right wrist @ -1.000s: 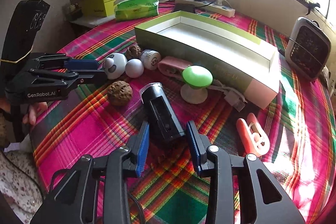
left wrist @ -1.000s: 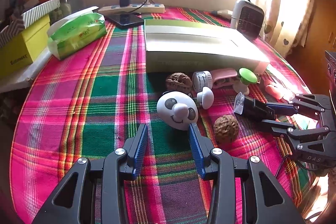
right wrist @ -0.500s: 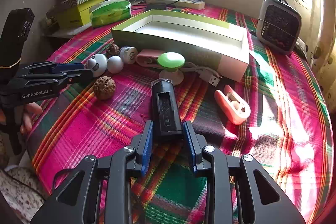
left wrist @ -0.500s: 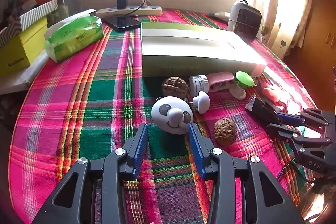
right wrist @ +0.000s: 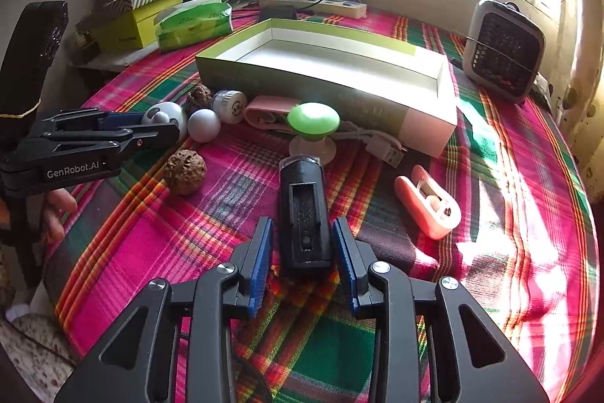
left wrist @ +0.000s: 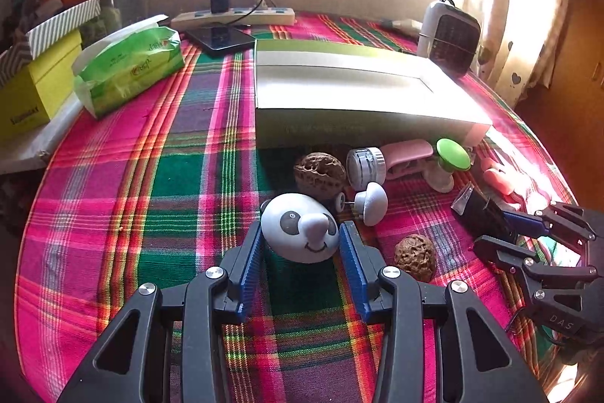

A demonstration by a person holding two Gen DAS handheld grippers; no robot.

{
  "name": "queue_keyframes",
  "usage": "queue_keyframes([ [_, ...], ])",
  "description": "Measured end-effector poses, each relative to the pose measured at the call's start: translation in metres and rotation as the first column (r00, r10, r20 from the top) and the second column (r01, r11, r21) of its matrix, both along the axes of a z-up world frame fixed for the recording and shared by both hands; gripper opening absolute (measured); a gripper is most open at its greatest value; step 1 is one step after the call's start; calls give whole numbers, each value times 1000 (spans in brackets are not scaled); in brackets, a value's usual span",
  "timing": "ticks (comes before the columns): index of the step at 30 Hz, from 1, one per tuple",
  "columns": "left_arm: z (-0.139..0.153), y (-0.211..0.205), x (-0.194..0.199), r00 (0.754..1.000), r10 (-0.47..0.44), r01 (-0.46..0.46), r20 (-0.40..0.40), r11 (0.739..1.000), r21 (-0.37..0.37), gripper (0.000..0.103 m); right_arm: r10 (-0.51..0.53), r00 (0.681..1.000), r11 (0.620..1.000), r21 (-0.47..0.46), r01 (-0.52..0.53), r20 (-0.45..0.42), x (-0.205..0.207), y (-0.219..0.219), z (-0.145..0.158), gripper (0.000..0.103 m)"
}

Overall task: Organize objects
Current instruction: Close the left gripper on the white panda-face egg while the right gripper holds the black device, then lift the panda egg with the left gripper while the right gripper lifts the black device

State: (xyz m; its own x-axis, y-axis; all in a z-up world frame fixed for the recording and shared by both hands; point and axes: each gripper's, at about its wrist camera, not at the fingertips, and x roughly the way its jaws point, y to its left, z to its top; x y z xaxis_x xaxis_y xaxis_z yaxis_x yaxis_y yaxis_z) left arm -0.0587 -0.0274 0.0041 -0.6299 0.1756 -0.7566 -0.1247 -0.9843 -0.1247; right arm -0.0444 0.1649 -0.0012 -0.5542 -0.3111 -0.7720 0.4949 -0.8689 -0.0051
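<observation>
**Two claws bracket a panda toy and a black device**

In the left wrist view the left claw [left wrist: 302, 240] sits at lower centre with its blue pads apart, one on each side of the white panda-face toy [left wrist: 300, 233], which rests on the plaid-covered bench [left wrist: 151, 176]. Whether the pads touch the toy cannot be told. Just right of it lie a walnut [left wrist: 415, 256] and a small white mushroom-shaped piece [left wrist: 372, 203]; a second walnut [left wrist: 320, 170] sits above, near the front wall of the open green box [left wrist: 358, 127] at centre.

In the right wrist view the right claw [right wrist: 302, 244] is at lower centre, fingers spread on either side of the black device [right wrist: 304, 210], with slim gaps showing on both flanks. To its right lies a pink clip [right wrist: 428, 201]; above it stands a green-capped mushroom piece [right wrist: 313, 118] before the box.
</observation>
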Motion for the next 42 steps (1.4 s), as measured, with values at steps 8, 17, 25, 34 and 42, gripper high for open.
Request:
queue_keyframes([
  [8,0,-5,-9,1000,22,-22,18,999,29,39,-14,1000,1000,-8,14,0,-5,-2,0,37],
  [17,0,-8,-9,999,47,-48,20,999,23,30,-20,1000,999,-28,20,6,-6,1,0,37],
  [25,0,-12,-10,999,50,-51,19,998,32,25,-32,999,999,-32,32,6,-7,3,0,33],
  [34,3,-15,-9,998,62,-62,8,998,32,25,-44,999,998,-39,44,4,-7,4,0,29],
  [42,8,-17,-7,997,70,-69,-15,997,33,25,-38,999,998,-50,38,3,-6,3,2,29],
])
